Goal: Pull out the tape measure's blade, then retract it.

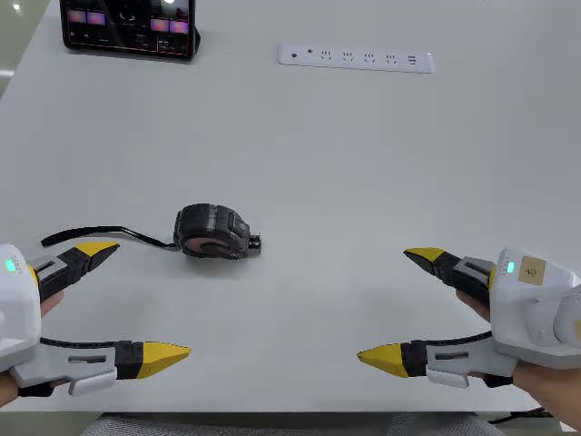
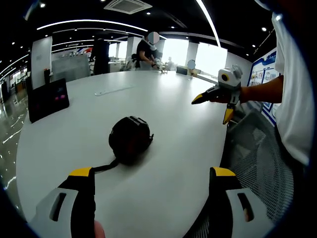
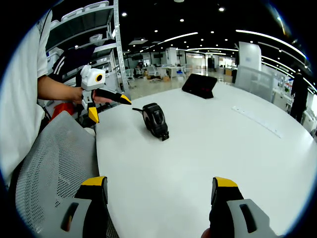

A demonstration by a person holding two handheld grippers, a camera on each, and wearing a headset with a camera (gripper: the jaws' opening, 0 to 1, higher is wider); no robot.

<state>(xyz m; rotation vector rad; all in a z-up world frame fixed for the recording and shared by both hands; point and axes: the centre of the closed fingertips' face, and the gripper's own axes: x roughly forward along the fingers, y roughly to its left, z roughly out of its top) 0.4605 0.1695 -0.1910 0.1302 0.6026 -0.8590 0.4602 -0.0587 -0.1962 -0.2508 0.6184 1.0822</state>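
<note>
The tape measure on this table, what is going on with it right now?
A person holds one gripper in each hand over the near edge of the white table. The left gripper and the right gripper are both open. The tape measure lies between them, closer to the left one, untouched. Its blade is not pulled out yet.

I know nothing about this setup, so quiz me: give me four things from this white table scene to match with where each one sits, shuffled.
Places as in the head view.

1. black tape measure with strap
2. long white power strip
3. dark tablet with lit screen
4. yellow-tipped right gripper

A. far left corner
B. near right, open, holding nothing
C. left of middle, touched by nothing
D. far side, right of middle

Pairs: 1-C, 2-D, 3-A, 4-B
</note>
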